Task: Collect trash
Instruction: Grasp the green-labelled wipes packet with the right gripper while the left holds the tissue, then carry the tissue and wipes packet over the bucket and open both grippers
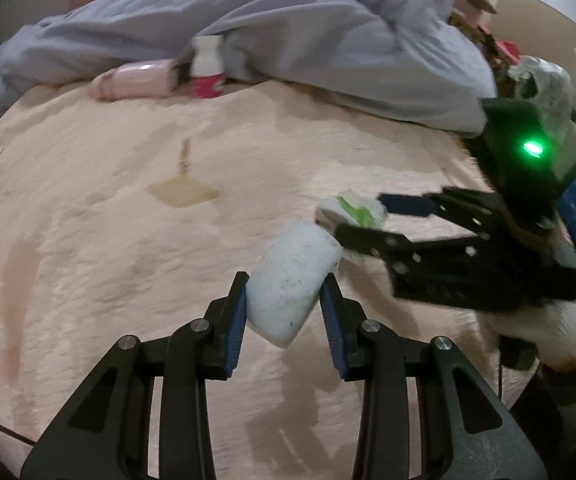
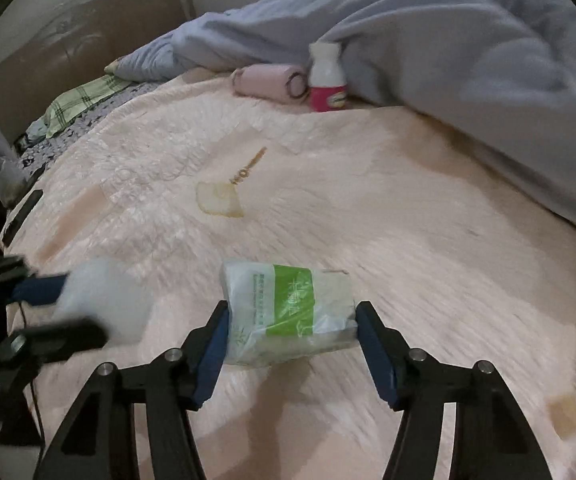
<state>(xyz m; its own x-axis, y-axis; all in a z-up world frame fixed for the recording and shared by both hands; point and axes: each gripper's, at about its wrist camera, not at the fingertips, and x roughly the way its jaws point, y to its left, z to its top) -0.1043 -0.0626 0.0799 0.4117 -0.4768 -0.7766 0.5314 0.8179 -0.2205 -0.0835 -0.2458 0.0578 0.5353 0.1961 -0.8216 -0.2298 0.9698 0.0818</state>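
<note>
In the left wrist view my left gripper (image 1: 286, 284) is shut on a white foam-like block (image 1: 291, 280), held tilted above the pink bed cover (image 1: 108, 240). To its right, my right gripper (image 1: 361, 216) grips a tissue packet with a green label (image 1: 351, 208). In the right wrist view the same packet (image 2: 288, 308) sits between the blue pads (image 2: 216, 336), which press on both its sides, and my right gripper (image 2: 291, 310) holds it clear of the bed. At the left edge, blurred, is my left gripper (image 2: 84, 306) with the white block (image 2: 104, 296).
A white bottle with a pink label (image 2: 325, 80) and a pink roll-shaped pouch (image 2: 268, 80) lie by the grey-blue duvet (image 2: 467, 60) at the far side. A flat yellowish wrapper (image 2: 220, 200) lies mid-bed. A plaid cloth (image 2: 84, 100) lies at the far left.
</note>
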